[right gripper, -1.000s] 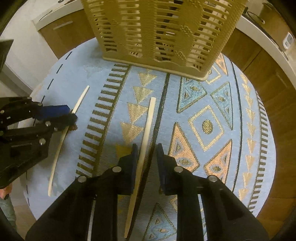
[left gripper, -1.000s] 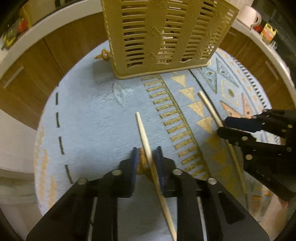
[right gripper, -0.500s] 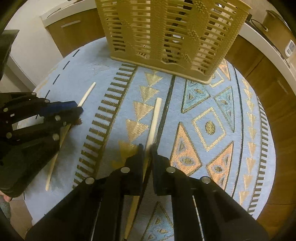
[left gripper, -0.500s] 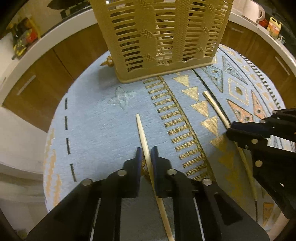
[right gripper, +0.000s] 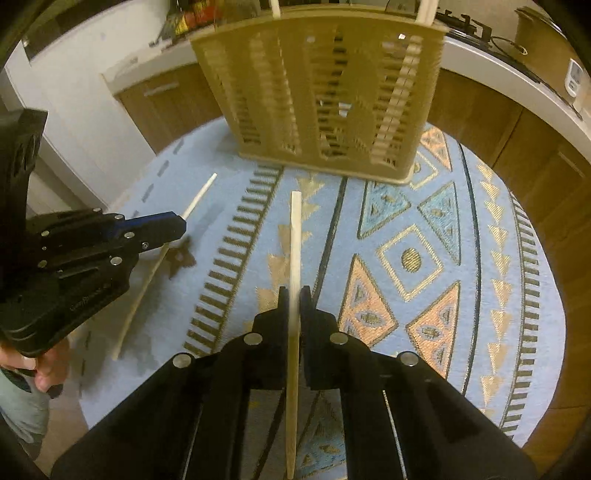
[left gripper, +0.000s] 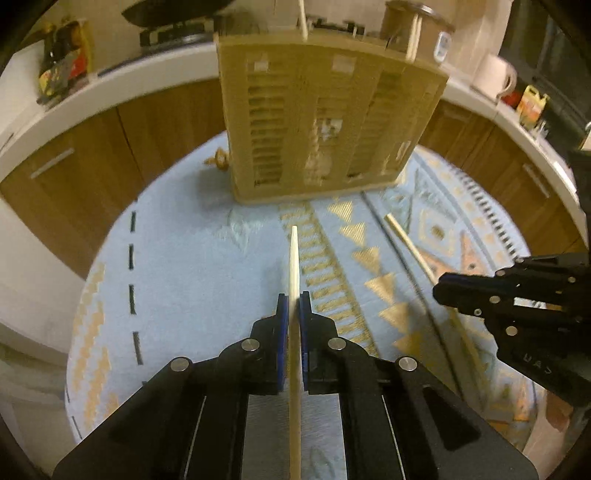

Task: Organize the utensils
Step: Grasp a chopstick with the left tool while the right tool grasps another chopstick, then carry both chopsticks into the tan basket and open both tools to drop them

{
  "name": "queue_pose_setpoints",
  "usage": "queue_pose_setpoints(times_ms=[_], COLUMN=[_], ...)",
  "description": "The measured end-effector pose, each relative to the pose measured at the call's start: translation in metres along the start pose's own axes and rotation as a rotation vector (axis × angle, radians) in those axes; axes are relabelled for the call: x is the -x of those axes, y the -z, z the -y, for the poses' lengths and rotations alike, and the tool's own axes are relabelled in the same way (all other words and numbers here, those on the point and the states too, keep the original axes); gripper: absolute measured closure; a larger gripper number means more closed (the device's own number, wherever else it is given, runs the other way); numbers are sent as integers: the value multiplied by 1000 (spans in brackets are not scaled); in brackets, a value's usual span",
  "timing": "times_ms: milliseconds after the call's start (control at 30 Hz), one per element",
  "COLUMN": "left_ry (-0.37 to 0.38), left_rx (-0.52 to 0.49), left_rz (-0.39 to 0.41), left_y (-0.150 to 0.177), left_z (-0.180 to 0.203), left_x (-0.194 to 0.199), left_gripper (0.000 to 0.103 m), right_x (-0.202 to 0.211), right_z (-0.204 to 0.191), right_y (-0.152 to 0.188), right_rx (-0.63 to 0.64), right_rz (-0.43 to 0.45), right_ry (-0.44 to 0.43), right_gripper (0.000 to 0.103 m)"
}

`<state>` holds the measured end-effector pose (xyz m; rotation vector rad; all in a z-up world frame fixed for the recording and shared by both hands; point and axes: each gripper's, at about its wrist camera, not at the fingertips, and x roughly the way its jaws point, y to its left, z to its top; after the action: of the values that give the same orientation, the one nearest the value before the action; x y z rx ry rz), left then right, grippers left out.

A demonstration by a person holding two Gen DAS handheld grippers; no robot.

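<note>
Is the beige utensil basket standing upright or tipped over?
Upright. The basket stands on its base on the blue cloth, its open top upward, with stick ends poking out above its rim.

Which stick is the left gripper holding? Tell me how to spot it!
Find the tall tan slotted basket on the blue patterned mat. In front of it are two pale chopsticks. The left gripper pinches the chopstick over the plain blue part, not the triangles.

It was a home kitchen: wooden cabinets (left gripper: 122,147) under a white counter (left gripper: 122,79), a gas hob (left gripper: 177,31) at 11 o'clock, a kettle (left gripper: 495,75) at 2.
</note>
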<state>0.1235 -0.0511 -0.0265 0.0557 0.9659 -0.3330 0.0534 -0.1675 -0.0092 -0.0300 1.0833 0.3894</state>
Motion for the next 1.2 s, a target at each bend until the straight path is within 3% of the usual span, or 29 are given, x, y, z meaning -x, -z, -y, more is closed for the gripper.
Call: queue_pose_setpoints(times_ms=[533, 800, 1200], left_ry=[142, 161, 153], left_rx=[52, 86, 80], left_rz=[326, 493, 671], left_y=[-11, -36, -84], left_z=[0, -4, -7], left_x=[89, 132, 163], left_gripper=[100, 100, 100], right_x=[83, 130, 144], right_z=[5, 5, -3], right_y=[4, -18, -71], right_rx=[-18, -37, 1], right_rz=[296, 468, 600], right_ry=[-164, -150, -78], right_gripper=[99, 99, 99])
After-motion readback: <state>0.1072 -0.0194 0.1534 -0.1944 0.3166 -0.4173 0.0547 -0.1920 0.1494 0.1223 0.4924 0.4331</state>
